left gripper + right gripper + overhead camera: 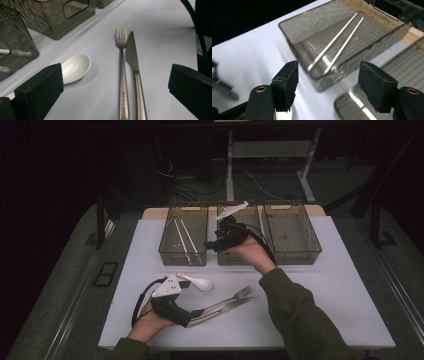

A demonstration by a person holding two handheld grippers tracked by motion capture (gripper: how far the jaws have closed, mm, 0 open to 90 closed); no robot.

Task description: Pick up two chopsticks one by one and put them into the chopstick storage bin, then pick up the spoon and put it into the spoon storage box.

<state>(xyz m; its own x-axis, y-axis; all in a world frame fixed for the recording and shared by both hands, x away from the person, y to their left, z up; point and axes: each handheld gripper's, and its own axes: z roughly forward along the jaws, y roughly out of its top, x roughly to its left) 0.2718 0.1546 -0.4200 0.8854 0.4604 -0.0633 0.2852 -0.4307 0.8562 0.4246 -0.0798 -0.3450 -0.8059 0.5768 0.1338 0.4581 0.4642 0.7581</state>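
On the near left of the counter (320, 285) we see the left claw (116, 85) lying low, its jaws wide apart and holding nothing. Just beyond it lie a white spoon (75, 67), then a fork (121, 62) and a knife (132, 65), side by side and touching along their handles. If we close on the fork here, the knife may come up with it, or be pushed askew.

Farther off stand three smoky bins in a row. The left bin (183, 235) holds two chopsticks (337, 45). The right claw (328, 87) hangs over the near end of the middle bin (239, 255), jaws apart and empty. A white utensil (231, 211) rests tilted on that bin's far rim; it could tip out if the hand knocks the bin. The right bin (291, 234) looks empty.
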